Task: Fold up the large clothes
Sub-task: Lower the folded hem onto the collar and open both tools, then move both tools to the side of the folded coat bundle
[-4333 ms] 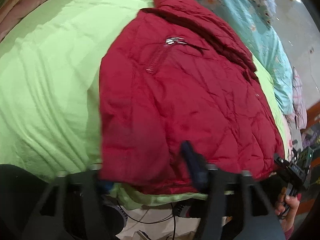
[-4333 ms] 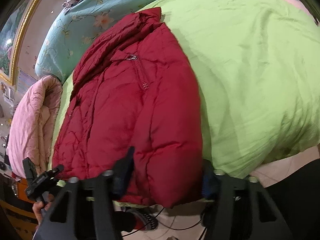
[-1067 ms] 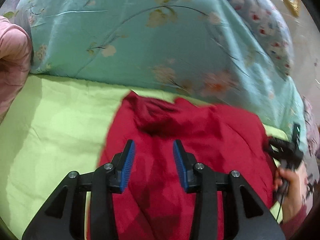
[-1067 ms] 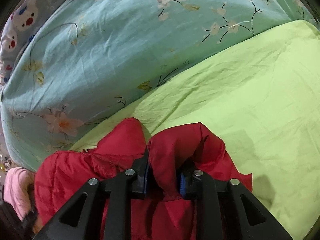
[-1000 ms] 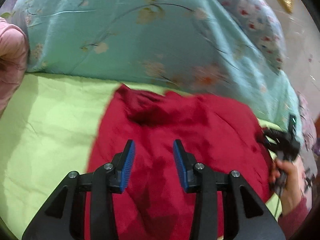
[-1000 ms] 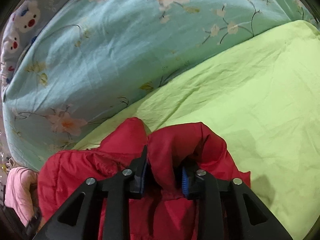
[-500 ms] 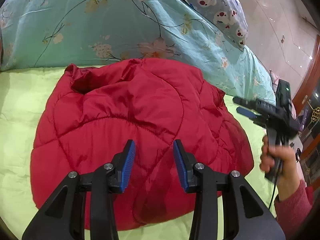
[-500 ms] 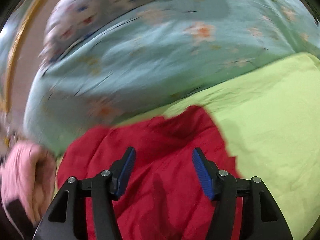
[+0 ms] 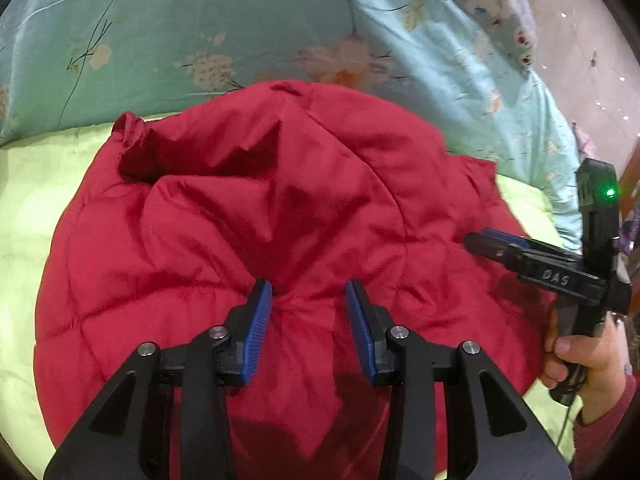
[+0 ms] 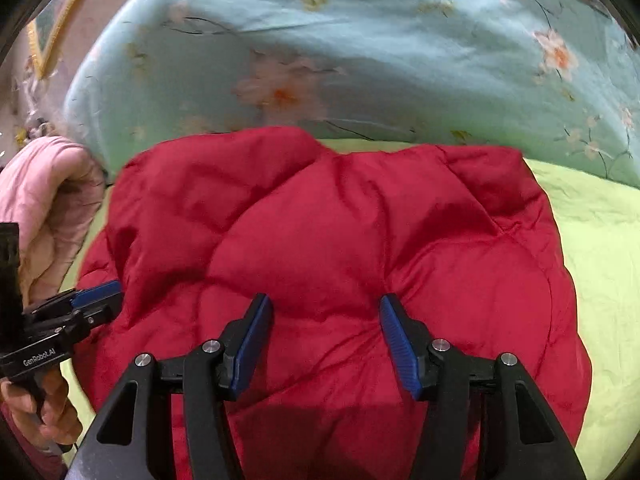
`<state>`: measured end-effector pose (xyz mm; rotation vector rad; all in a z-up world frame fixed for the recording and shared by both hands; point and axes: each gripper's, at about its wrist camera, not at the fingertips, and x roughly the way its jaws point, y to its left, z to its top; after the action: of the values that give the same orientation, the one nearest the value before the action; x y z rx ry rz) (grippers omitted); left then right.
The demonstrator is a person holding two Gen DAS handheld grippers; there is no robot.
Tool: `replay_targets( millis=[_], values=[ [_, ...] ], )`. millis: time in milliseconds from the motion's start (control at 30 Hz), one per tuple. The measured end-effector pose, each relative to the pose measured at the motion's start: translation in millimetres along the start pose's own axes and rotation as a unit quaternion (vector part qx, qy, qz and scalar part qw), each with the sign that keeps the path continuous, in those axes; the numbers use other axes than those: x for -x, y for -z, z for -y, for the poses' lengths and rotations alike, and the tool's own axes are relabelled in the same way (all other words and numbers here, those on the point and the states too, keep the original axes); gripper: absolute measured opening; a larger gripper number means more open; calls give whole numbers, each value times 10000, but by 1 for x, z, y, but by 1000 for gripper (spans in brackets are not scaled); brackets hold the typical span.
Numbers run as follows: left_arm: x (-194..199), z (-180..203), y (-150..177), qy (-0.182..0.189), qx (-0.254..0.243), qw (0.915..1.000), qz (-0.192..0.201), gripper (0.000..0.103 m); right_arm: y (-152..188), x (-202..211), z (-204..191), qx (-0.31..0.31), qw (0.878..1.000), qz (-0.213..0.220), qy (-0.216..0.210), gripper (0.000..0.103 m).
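Note:
A red quilted jacket (image 9: 240, 208) lies folded into a rounded bundle on the light green sheet (image 9: 24, 200), its far edge against the teal quilt. My left gripper (image 9: 309, 304) is open, its blue pads low on the jacket's near middle, where the fabric puckers between them without being pinched. My right gripper (image 10: 325, 316) is open and wide over the jacket (image 10: 320, 220); its jaws are closing, with only the jacket's padded surface beneath them. Each gripper shows in the other's view: the right gripper (image 9: 492, 242) at the jacket's right edge, the left gripper (image 10: 96, 296) at its left edge.
A teal floral quilt (image 10: 360, 40) is heaped behind the jacket. A pink blanket (image 10: 44, 184) lies at the far left, and a bear-print pillow (image 9: 500, 8) sits at the back right. Green sheet (image 10: 600, 240) stretches to the right of the jacket. A hand (image 9: 580, 356) holds the right gripper's handle.
My right gripper let go of the red fold it was pinching, opened wide and drew back. The left gripper came down closer onto the jacket, which now lies folded over.

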<state>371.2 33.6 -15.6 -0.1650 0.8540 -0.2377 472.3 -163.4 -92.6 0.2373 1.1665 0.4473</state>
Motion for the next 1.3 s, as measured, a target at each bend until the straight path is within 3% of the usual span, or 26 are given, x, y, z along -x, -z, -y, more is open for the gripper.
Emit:
replay_targets(
  millis=[167,333,433,600,700,867,1067,1133,1300],
  values=[
    [-18,-7,-15,-204,57,9998,-30,36,-13,-16,20,-232,9994,-61,255,57],
    [-42,-30,-35,-378,313,9988,-87,20,-19,-30,40,-500,9976,-3,483,57],
    [-58,-41,-43,-342,460,9981,-209,15,-23,-38,55,-708,9959,72,564,57],
    [-70,-39,-42,-511,369,9977,-238,15,-28,-52,63,-788,9946,98,674,58],
    [-67,-43,-40,-404,481,9976,-304,15,-28,-54,66,-793,9948,84,632,58],
    [-45,-50,-37,-240,533,9978,-322,15,-26,-39,75,-992,9938,160,473,57],
    [10,-62,-21,-343,430,9985,77,18,-24,-4,91,-1242,9901,356,549,60],
    [27,-70,-14,-335,549,9977,201,29,-20,11,96,-1232,9895,399,636,60],
    [58,-86,9,-413,707,9957,437,41,-6,44,106,-1286,9882,441,708,65]
  ],
)
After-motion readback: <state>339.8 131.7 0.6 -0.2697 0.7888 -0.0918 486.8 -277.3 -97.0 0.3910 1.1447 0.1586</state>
